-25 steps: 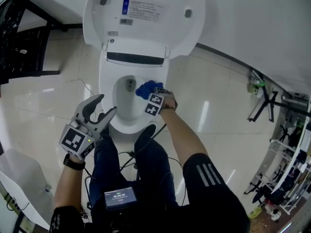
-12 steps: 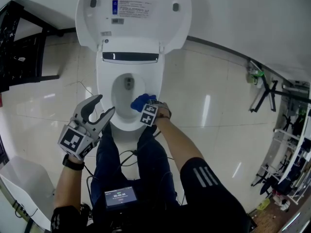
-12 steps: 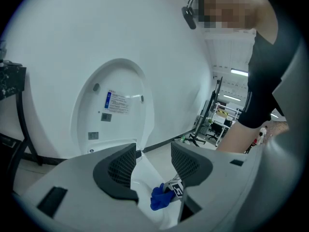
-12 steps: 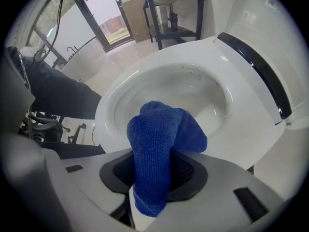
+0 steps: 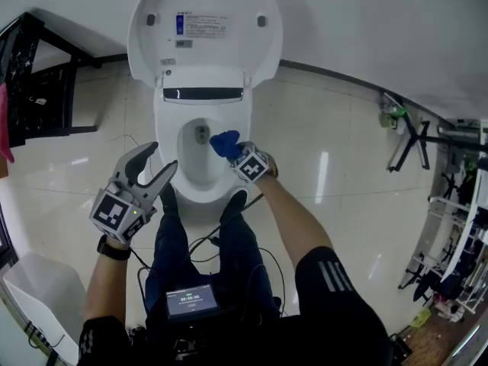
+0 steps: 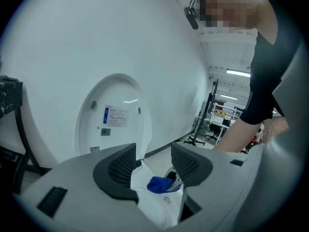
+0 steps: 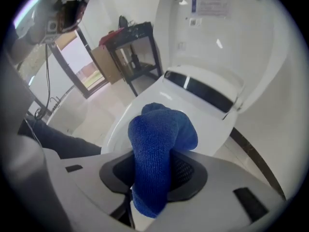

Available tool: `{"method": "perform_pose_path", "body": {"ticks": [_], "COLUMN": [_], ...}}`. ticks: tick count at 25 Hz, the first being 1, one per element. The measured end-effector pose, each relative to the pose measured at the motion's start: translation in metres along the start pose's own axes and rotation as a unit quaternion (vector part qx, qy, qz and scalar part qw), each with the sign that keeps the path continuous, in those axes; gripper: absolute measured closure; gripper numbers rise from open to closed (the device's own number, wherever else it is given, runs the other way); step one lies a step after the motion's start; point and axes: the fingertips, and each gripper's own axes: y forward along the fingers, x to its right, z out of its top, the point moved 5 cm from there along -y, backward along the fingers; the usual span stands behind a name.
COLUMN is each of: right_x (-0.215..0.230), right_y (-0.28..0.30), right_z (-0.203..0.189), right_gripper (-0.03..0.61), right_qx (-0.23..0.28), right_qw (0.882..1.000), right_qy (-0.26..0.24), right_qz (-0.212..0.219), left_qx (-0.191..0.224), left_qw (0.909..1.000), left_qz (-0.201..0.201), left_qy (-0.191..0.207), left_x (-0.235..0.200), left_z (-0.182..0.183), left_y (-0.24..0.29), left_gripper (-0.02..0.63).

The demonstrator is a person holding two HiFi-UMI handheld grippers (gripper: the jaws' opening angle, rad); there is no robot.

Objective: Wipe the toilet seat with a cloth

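A white toilet stands against the wall with its lid (image 5: 204, 27) raised and its seat (image 5: 171, 132) down around the bowl. My right gripper (image 5: 235, 152) is shut on a folded blue cloth (image 5: 225, 142) (image 7: 157, 153), which rests over the right side of the seat rim. In the right gripper view the cloth bulges out between the jaws, with the seat (image 7: 188, 112) just beyond it. My left gripper (image 5: 156, 161) hangs open at the seat's front left, holding nothing. Between its jaws in the left gripper view show the cloth (image 6: 159, 184) and the lid (image 6: 112, 115).
A black metal rack (image 5: 34, 90) stands on the tiled floor left of the toilet. Stands and shelving (image 5: 457, 227) crowd the far right. A white bin (image 5: 34, 300) sits at lower left. The person's legs (image 5: 206, 250) straddle the toilet's front, with cables and a small screen (image 5: 191, 299) below.
My right gripper with the blue cloth slid toward the front of the seat, then back up along the right rim. The left gripper stayed open and shifted slightly.
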Motion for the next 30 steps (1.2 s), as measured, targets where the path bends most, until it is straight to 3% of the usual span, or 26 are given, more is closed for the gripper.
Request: {"method": "perform_pose_path", "body": {"ticks": [7, 11, 15, 18, 26, 30], "right_x": [0.0, -0.012, -0.044, -0.072, -0.135, -0.154], "right_y": [-0.141, -0.218, -0.293, -0.346, -0.438, -0.463], "right_z": [0.085, 0.121, 0.151, 0.177, 0.203, 0.203], "right_gripper": [0.415, 0.416, 0.416, 0.416, 0.416, 0.417], "right_qx": [0.142, 0.222, 0.276, 0.308, 0.403, 0.444], "right_qw": [0.989, 0.972, 0.955, 0.943, 0.906, 0.89], "right_qy": [-0.002, -0.003, -0.029, -0.053, -0.039, -0.014], "right_qz": [-0.045, -0.076, -0.102, -0.117, -0.123, -0.101], "left_qx": [0.026, 0.05, 0.054, 0.068, 0.089, 0.106], "left_qw": [0.9989, 0.997, 0.9931, 0.9928, 0.9905, 0.989], "left_qz": [-0.006, -0.007, -0.021, -0.017, -0.025, -0.024], "left_qy": [0.038, 0.059, 0.102, 0.097, 0.102, 0.1], "left_x": [0.015, 0.021, 0.024, 0.031, 0.044, 0.051], "left_z": [0.061, 0.102, 0.12, 0.142, 0.166, 0.177], "left_y": [-0.029, -0.054, -0.075, -0.09, -0.129, -0.138], "left_gripper": [0.385, 0.385, 0.385, 0.385, 0.385, 0.385]}}
